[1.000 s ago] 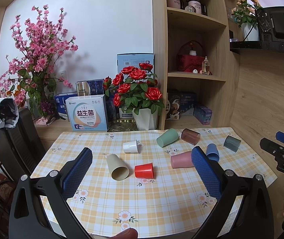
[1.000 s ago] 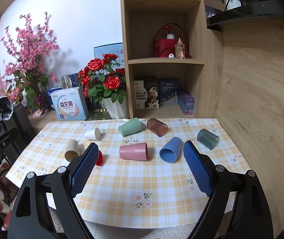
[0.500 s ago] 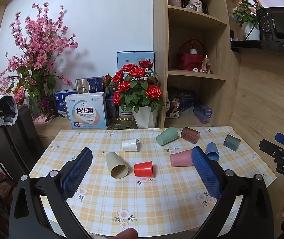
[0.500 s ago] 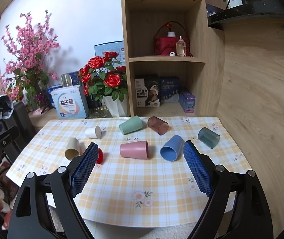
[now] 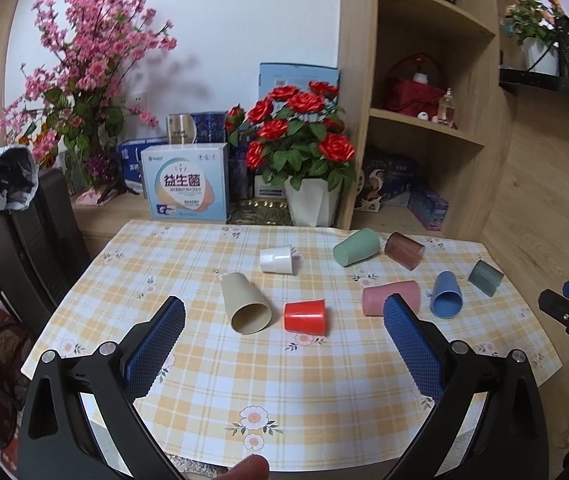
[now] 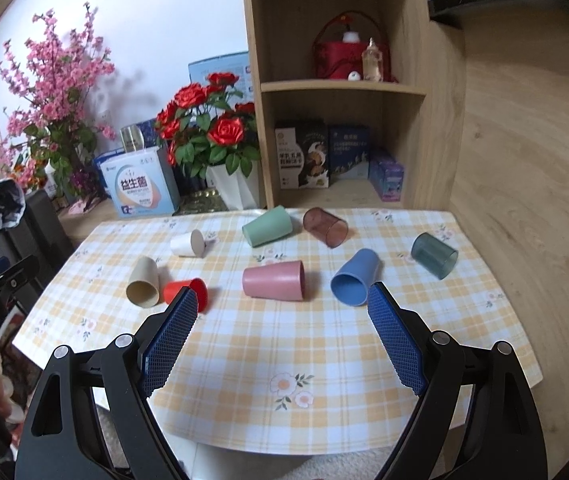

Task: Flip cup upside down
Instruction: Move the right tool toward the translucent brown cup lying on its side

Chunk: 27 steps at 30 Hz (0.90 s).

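Both tongs empty, jaws wide apart, held back over the near edge of the table (image 5: 188,420). Reads as approach, nothing gripped yet.

Eight cups on the checked cloth, all on their sides, so any could be the target. Can't tell which is meant.

Left gripper (image 5: 284,316) frames the beige cup (image 5: 244,300) and the red cup (image 5: 305,316); beige mouth faces the camera, red lies crosswise. Likely one of those two.

Right gripper (image 6: 282,308) frames the pink cup (image 6: 274,281), with the blue cup (image 6: 355,277) just off its right finger.

Farther back: white cup (image 5: 277,259), green cup (image 5: 356,247), brown clear cup (image 5: 404,250), dark teal cup (image 5: 485,277), all well apart, so there's room to close on the walls.

Sideways cups roll; my guess is grip across the body, then rotate mouth-down.
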{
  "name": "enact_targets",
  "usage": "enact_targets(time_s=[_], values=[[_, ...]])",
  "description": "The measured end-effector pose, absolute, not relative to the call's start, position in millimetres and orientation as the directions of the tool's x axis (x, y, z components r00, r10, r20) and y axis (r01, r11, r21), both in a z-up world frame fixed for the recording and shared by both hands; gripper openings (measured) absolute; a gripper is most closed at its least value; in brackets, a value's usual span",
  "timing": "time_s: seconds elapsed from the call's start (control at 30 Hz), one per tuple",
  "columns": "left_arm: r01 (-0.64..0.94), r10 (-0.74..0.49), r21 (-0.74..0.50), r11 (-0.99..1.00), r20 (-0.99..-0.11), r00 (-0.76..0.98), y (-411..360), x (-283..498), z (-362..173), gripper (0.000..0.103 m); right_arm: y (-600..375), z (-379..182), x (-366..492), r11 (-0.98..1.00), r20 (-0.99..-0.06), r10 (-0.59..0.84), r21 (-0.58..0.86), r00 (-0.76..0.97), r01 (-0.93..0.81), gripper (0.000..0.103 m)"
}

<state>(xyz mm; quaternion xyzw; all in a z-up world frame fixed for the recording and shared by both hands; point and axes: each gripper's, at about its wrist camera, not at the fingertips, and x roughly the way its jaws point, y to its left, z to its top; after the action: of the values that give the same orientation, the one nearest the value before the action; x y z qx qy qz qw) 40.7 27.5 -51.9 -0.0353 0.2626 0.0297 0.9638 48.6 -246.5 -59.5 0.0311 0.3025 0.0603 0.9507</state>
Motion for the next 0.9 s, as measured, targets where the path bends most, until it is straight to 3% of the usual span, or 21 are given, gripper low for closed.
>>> enact_targets(time_s=[0.33, 0.6, 0.7, 0.9], values=[[-0.132, 0.06, -0.091, 0.987, -0.553, 0.831, 75, 85, -87, 0.097, -248, -101, 116, 0.981, -0.686, 0.194, 0.13, 0.701, -0.144, 0.084], [-0.209, 0.107, -0.115, 0.971, -0.572, 0.813, 113, 113, -108, 0.097, -249, -109, 167, 0.974, -0.707, 0.212, 0.095, 0.675, -0.206, 0.089], [-0.226, 0.114, -0.127, 0.966, -0.577, 0.809, 121, 124, -115, 0.097, -256, -115, 197, 0.961, -0.726, 0.272, 0.169, 0.632, -0.22, 0.089], [-0.222, 0.129, -0.09, 0.971, -0.583, 0.802, 120, 146, -126, 0.097, -257, -131, 256, 0.963, -0.753, 0.221, 0.069, 0.619, -0.26, 0.089]])
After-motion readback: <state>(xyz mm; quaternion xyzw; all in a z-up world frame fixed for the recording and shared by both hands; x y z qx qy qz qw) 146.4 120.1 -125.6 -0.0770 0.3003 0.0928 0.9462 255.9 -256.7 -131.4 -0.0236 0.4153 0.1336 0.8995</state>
